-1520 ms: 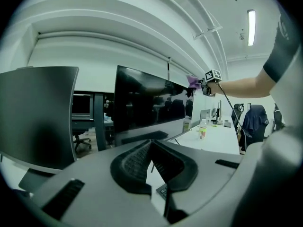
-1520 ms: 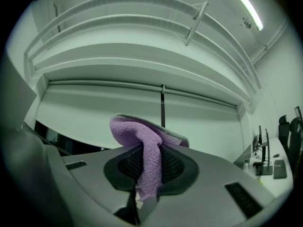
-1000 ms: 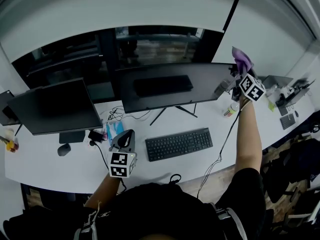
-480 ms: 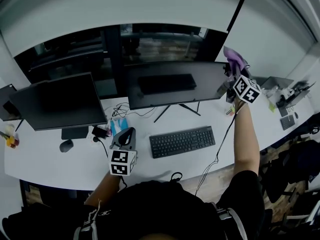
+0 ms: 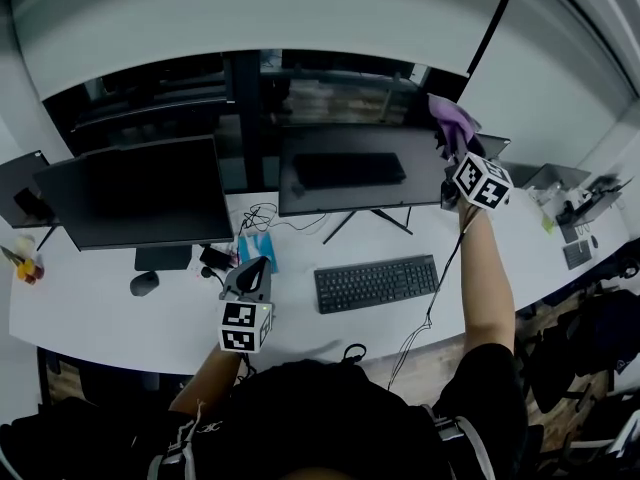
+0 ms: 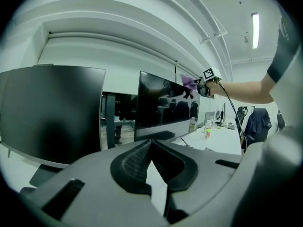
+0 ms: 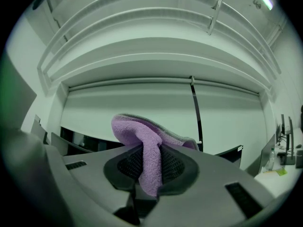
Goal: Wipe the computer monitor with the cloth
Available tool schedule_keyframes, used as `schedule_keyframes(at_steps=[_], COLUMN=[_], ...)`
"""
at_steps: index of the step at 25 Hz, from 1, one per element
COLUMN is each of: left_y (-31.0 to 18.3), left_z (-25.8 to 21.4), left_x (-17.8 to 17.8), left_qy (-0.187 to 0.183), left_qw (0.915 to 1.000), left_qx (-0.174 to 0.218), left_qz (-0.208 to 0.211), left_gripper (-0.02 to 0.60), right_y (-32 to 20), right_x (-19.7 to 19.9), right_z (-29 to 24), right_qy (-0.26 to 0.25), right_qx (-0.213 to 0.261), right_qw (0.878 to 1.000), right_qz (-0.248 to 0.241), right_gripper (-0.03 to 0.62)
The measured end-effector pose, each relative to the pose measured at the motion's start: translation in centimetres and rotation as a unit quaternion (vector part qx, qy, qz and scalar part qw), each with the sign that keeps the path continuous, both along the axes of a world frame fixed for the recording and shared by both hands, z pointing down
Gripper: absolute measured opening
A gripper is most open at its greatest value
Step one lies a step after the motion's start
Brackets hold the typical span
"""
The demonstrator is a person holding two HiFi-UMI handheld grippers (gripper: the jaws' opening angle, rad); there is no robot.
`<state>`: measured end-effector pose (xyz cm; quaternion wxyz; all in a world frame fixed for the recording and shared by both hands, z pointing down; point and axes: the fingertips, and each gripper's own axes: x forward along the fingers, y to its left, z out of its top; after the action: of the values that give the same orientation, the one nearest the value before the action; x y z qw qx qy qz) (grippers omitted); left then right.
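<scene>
The purple cloth [image 5: 452, 120] is pinched in my right gripper [image 5: 455, 146], which is raised at the top right corner of the middle monitor [image 5: 350, 173]. In the right gripper view the cloth [image 7: 147, 148] hangs folded between the shut jaws. From the left gripper view the cloth [image 6: 188, 82] and the right gripper [image 6: 201, 85] show at the monitor's [image 6: 158, 105] upper far corner. My left gripper [image 5: 250, 283] hovers low over the desk in front of the left monitor [image 5: 135, 193]; its jaws are shut with nothing between them.
A keyboard [image 5: 377, 282] lies on the white desk [image 5: 120, 318] before the middle monitor. A mouse [image 5: 144, 283], a blue packet [image 5: 256, 249] and cables [image 5: 262, 215] lie near the left gripper. A bottle [image 6: 207, 129], a laptop [image 5: 560, 178] and other gear sit at the desk's right.
My right gripper with the cloth has shifted leftwards along the monitor's top right corner. The head view has swung, so the desk sits further right. The left gripper has hardly moved.
</scene>
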<state>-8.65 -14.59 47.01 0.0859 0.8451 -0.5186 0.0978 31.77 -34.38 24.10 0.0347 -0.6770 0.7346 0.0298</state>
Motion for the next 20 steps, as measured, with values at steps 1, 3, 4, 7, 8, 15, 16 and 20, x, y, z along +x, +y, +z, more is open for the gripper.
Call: schedule_keyframes(at_steps=[1, 3, 4, 7, 8, 15, 16, 20], left_y=[0.2, 0.5, 0.5, 0.8, 0.8, 0.9, 1.0, 1.3], left_z=[0.0, 0.0, 0.0, -0.1, -0.2, -0.5, -0.5, -0.4], left_x=[-0.5, -1.4, -1.9, -3.3, -3.6, -5.5, -5.7, -6.6], left_qy=[0.0, 0.002, 0.003, 0.005, 0.006, 0.011, 0.011, 0.012], left_qw=[1.0, 1.0, 0.9999, 0.9998, 0.9997, 0.9994, 0.9994, 0.9992], left_qx=[0.001, 0.001, 0.002, 0.001, 0.001, 0.006, 0.007, 0.007], left_qz=[-0.002, -0.008, -0.011, -0.02, -0.022, -0.032, -0.033, -0.037], left_gripper=[0.014, 0.014, 0.014, 0.014, 0.014, 0.014, 0.014, 0.014], right_y=[0.1, 0.3, 0.3, 0.5, 0.6, 1.4, 1.5, 2.1], right_x=[-1.1, -3.3, -4.4, -7.7, -8.8, -17.3, -18.6, -23.1], right_z=[0.0, 0.0, 0.0, -0.1, -0.2, -0.3, -0.3, -0.1], right_qy=[0.002, 0.006, 0.007, 0.006, 0.006, 0.013, 0.015, 0.027], right_qx=[0.0, 0.001, 0.0, -0.001, -0.002, -0.003, -0.003, 0.001], right_qw=[1.0, 1.0, 1.0, 0.999, 0.998, 0.993, 0.991, 0.986], right_qz=[-0.007, -0.02, -0.027, -0.048, -0.056, -0.121, -0.13, -0.163], right_gripper=[0.081, 0.081, 0.081, 0.081, 0.081, 0.083, 0.083, 0.083])
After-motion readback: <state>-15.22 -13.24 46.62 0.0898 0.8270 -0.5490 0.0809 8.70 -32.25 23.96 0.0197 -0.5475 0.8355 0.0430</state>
